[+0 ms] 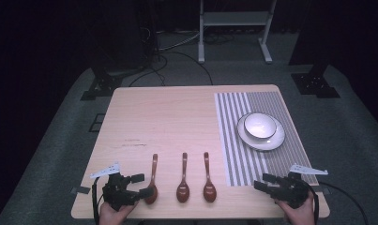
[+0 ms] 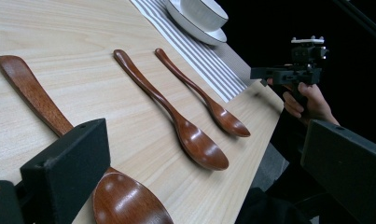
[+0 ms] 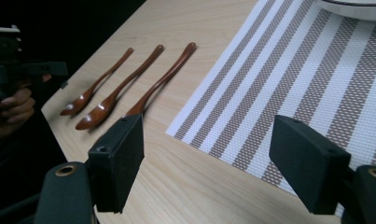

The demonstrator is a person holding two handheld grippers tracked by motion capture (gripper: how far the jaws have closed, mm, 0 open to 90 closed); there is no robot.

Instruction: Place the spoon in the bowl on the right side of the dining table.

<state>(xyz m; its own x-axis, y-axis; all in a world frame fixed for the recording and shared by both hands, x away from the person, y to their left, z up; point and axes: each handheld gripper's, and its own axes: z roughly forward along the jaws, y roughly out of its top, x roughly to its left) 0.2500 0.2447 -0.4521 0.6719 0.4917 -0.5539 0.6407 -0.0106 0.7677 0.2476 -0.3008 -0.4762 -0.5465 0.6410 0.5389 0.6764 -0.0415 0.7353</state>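
Note:
Three brown wooden spoons lie side by side near the table's front edge: left spoon, middle spoon, right spoon. My left gripper is open at the front left, its jaws beside the left spoon's bowl. The middle spoon and right spoon lie beyond it. My right gripper is open and holds nothing. It hovers over the near corner of the striped placemat, pointing towards the spoons.
A white bowl sits on a white plate on the striped placemat at the table's right. Behind the table stand a white frame and black stand feet among floor cables.

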